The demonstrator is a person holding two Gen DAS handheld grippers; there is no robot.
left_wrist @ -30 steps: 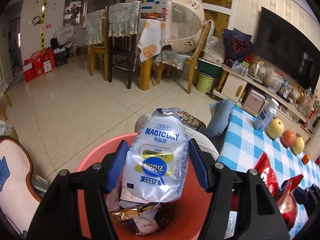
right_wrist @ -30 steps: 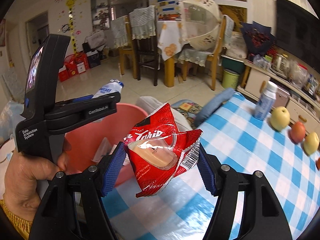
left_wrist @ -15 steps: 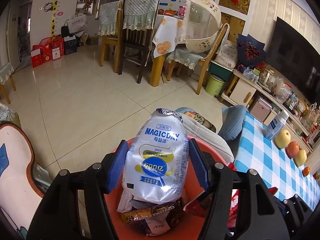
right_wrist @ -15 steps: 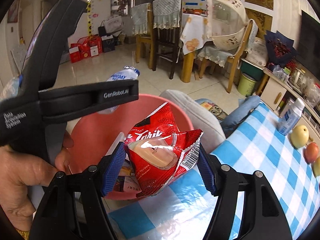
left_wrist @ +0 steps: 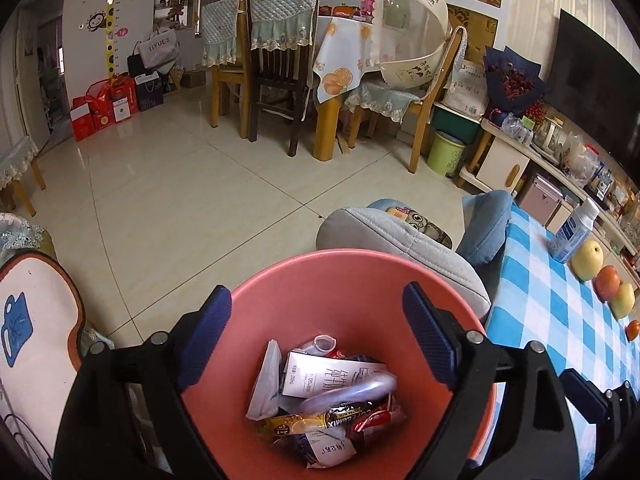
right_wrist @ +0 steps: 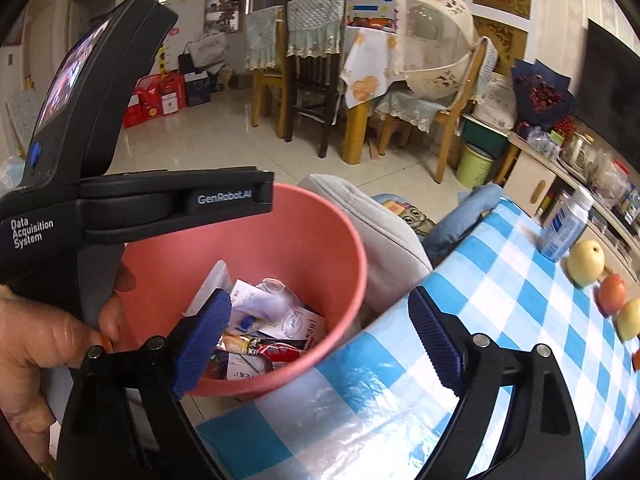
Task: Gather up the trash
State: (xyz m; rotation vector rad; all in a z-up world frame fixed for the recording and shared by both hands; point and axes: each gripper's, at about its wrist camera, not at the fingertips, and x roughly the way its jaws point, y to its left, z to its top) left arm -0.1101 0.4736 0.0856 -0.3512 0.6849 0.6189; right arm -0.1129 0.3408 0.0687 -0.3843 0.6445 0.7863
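Trash [left_wrist: 328,412] lay piled at the bottom of the pink bin [left_wrist: 340,276]; above it the left gripper [left_wrist: 316,340] was opening, empty. From the right wrist, the right gripper [right_wrist: 320,340] was opening too, nothing between its fingers [right_wrist: 434,334], over the bin's rim beside the table [right_wrist: 500,280] edge.

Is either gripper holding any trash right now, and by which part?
Nothing is held. The left gripper and right gripper are opening, nothing between their jaws; wrappers lie in the pink bin.
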